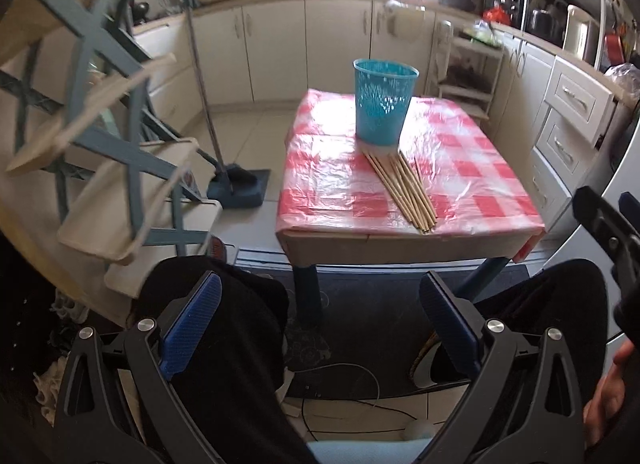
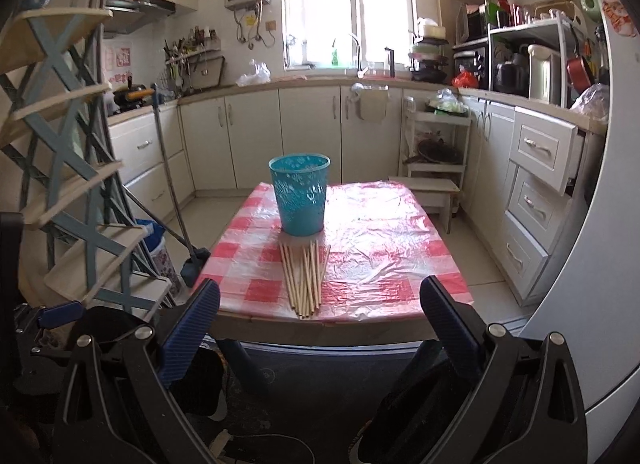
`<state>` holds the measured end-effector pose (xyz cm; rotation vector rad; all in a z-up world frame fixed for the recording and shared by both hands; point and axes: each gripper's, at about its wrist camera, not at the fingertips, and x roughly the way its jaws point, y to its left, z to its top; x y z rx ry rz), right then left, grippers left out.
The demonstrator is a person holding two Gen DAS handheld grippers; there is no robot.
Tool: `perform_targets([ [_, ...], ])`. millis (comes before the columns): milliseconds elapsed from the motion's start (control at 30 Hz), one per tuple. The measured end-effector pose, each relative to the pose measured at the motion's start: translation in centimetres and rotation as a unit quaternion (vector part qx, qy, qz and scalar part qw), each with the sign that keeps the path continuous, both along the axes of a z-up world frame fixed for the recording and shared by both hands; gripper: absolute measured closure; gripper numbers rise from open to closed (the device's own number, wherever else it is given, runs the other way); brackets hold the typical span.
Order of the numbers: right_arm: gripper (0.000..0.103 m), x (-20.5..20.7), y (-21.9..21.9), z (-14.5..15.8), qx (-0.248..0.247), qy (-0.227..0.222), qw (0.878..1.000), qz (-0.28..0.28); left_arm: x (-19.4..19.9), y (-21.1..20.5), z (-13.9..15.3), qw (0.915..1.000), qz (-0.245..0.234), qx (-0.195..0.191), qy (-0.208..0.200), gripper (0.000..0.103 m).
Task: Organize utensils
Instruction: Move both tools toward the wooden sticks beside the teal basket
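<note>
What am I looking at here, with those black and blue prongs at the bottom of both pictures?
Those prongs are claws that a person holds, one in each hand; there is no robot arm. Each claw carries a wide-angle camera looking out along its fingers, so one picture is from the left claw and the other from the right claw. Both are open and hold nothing. Ahead stands a small table with a red checked plastic cover. On it sit a blue basket and a bundle of wooden chopsticks lying just in front of it. The job is to tidy those sticks away, probably into the basket.
</note>
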<state>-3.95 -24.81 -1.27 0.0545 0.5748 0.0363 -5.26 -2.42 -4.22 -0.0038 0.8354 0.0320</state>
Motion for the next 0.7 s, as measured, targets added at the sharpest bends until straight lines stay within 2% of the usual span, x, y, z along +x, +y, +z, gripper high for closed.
perform_targets([
  [167, 0.007, 5.9, -0.6, -3.0, -0.012, 0.034, 0.999, 0.011, 5.3, 0.1, -1.4, 0.9992, -0.005, -0.038, -0.009, 0.008],
  [233, 0.007, 8.6, -0.9, -4.5, -0.006, 0.051, 0.998, 0.026, 8.1, 0.1, -2.1, 0.9985, -0.005, -0.054, -0.001, 0.008],
  [333, 0.008, 13.2, -1.2, -7.0, 0.001, 0.088, 0.995, 0.044, 12.5, -0.2, -3.4, 0.9988, 0.008, -0.048, -0.002, 0.008],
  [367, 0.013, 15.0, -1.1, -8.0, 0.003, 0.103, 0.993, 0.054, 13.6, -0.3, -3.7, 0.9989, 0.011, -0.046, 0.0, 0.008],
  [400, 0.025, 17.0, -1.0, -9.1, 0.004, 0.122, 0.99, 0.065, 15.3, -0.3, -4.3, 0.9988, 0.014, -0.047, 0.006, 0.008],
  [500, 0.045, 21.5, -0.7, -11.9, 0.015, 0.168, 0.981, 0.091, 19.4, -0.3, -5.8, 0.9978, 0.022, -0.057, 0.026, 0.008],
  [600, 0.059, 24.6, -0.2, -13.8, 0.018, 0.197, 0.974, 0.112, 22.8, -0.5, -7.3, 0.9968, 0.029, -0.058, 0.046, 0.008],
  [667, 0.062, 26.1, 0.0, -14.7, 0.018, 0.209, 0.97, 0.121, 24.5, -0.7, -8.3, 0.9961, 0.033, -0.056, 0.06, 0.008],
  [700, 0.067, 26.7, 0.1, -15.2, 0.018, 0.216, 0.968, 0.127, 25.3, -0.9, -8.8, 0.9957, 0.033, -0.056, 0.066, 0.008],
])
